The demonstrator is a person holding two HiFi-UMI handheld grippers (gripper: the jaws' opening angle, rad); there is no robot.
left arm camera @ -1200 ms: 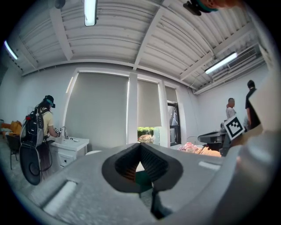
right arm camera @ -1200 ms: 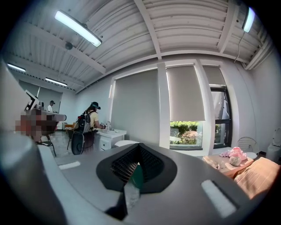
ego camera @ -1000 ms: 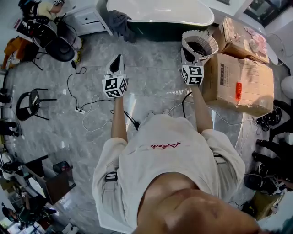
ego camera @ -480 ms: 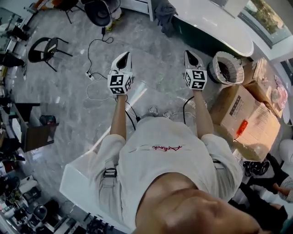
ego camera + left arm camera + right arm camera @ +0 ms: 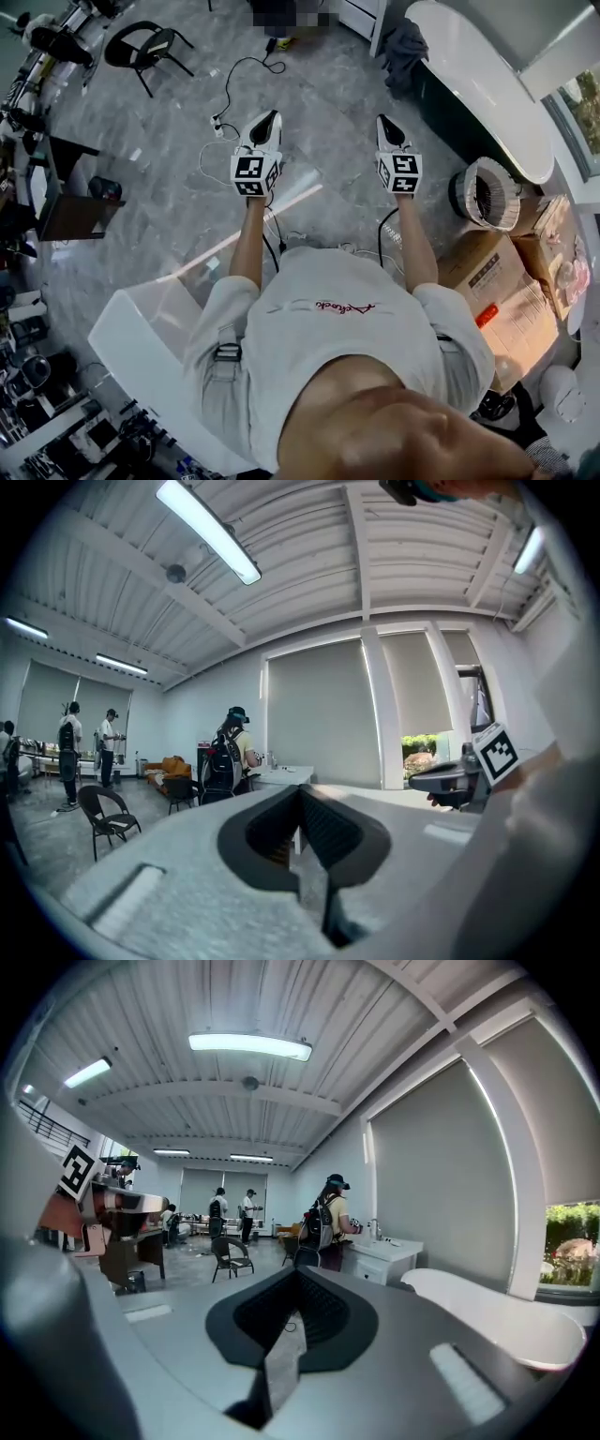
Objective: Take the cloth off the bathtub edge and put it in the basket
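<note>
We record left claw (image 5: 266,123) and right claw (image 5: 386,126) closed, empty; cloth (image 5: 405,45) draped on tub (image 5: 487,89) edge.

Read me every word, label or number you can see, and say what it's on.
No text here is clear enough to quote.
Shirt: one red script word across the chest, too blurred to read for sure.
Cardboard box: dark print along one side and a small red label, both too small to read.
Left gripper and right gripper: black-and-white square markers on their cubes, patterns only, no words.
</note>
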